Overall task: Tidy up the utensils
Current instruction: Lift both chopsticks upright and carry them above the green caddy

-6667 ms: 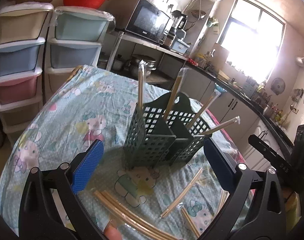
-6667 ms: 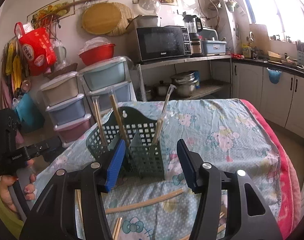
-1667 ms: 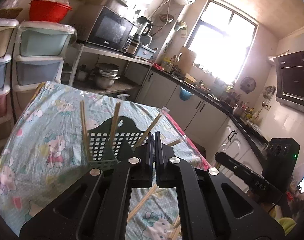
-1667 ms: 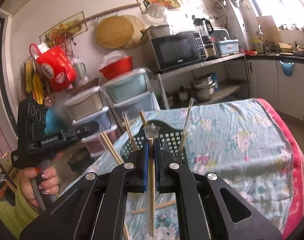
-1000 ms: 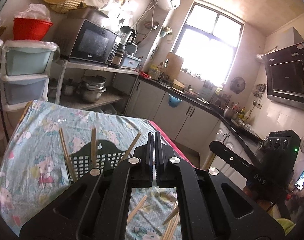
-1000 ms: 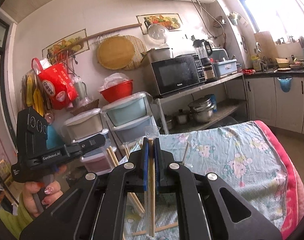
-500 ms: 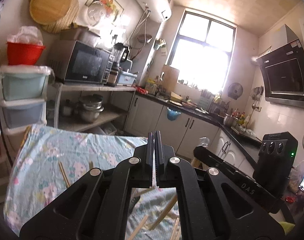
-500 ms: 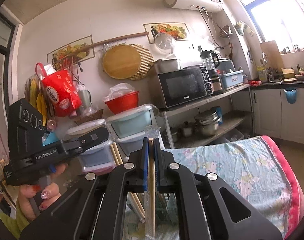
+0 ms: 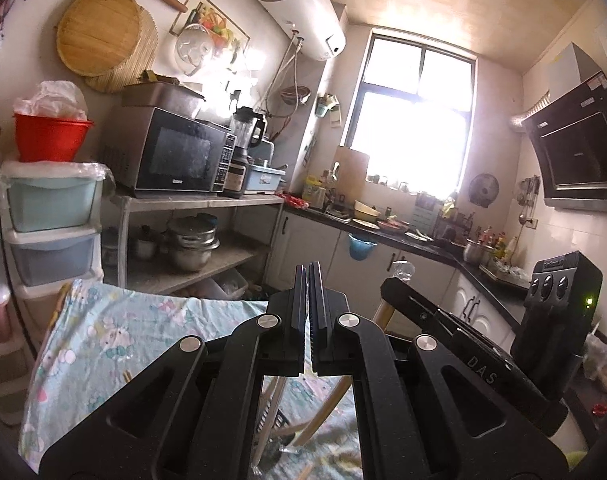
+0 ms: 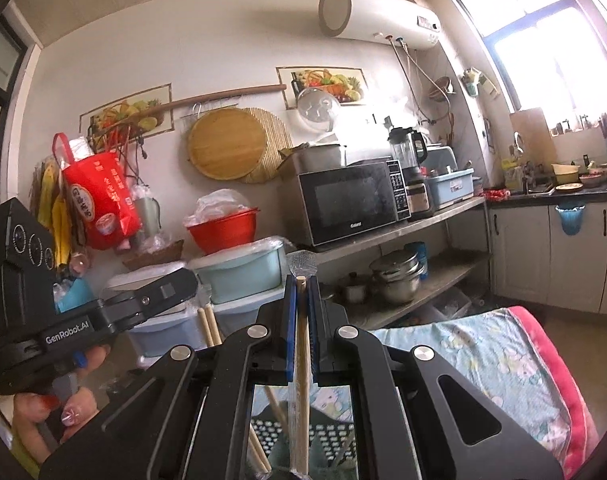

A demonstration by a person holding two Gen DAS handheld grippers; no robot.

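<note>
The right gripper [image 10: 302,280] pinches a plastic-wrapped pair of chopsticks [image 10: 302,380] between its blue pads — the sticks stand upright, their tops poking just past the fingertips, their lower ends over the green utensil basket [image 10: 327,444] seen below. The left gripper [image 9: 308,268] has its jaws pressed together with nothing between them. More chopsticks [image 10: 207,328] lean out of the basket to the left. Both grippers are raised above the cartoon-print tablecloth [image 9: 103,332] — beyond it, the microwave [image 10: 349,200] sits on a far shelf.
</note>
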